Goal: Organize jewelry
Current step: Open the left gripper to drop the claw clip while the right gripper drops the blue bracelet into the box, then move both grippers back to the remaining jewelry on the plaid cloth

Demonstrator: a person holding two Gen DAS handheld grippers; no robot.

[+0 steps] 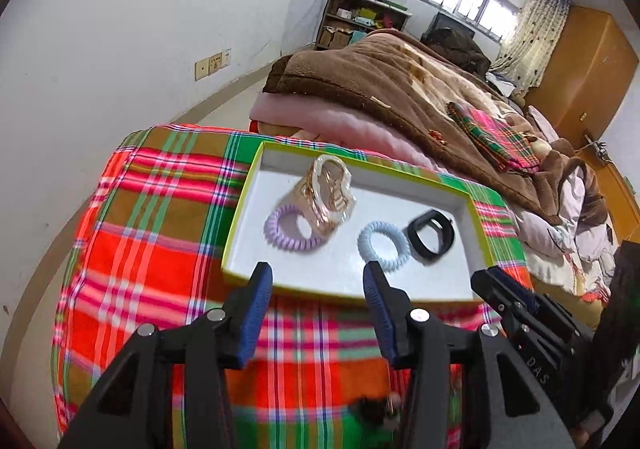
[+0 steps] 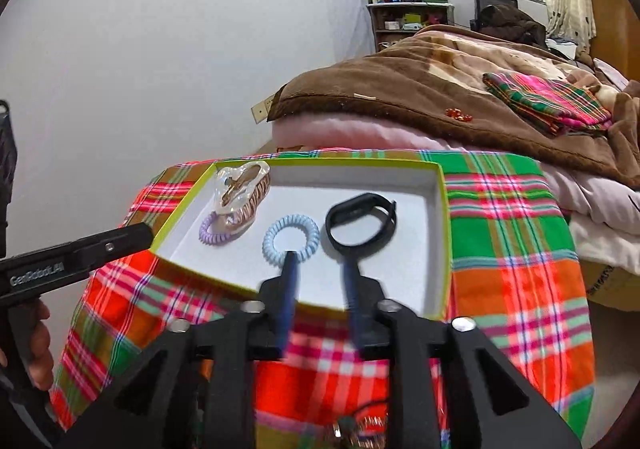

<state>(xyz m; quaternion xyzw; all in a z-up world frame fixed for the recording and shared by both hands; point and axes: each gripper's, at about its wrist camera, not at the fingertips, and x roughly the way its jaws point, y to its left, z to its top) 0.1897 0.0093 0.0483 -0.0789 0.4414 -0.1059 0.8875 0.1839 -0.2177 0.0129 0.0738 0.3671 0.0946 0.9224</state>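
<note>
A shallow white box with a yellow-green rim (image 1: 240,209) (image 2: 444,209) lies on a plaid cloth. In it are a pearly gold hair claw (image 1: 330,193) (image 2: 240,193), a purple coil hair tie (image 1: 276,229) (image 2: 212,235), a light blue coil hair tie (image 1: 384,245) (image 2: 290,239) and a black band (image 1: 432,235) (image 2: 360,219). My left gripper (image 1: 318,281) is open and empty over the box's near rim. My right gripper (image 2: 320,261) is open and empty, its fingertips over the blue tie and the black band. The right gripper also shows in the left wrist view (image 1: 520,309).
The plaid cloth (image 1: 160,249) (image 2: 520,249) covers a small surface beside a bed with a brown blanket (image 1: 380,89) (image 2: 440,89). A folded plaid cloth (image 2: 548,101) lies on the bed. Small dark items lie near the bottom edge (image 1: 376,409) (image 2: 360,425).
</note>
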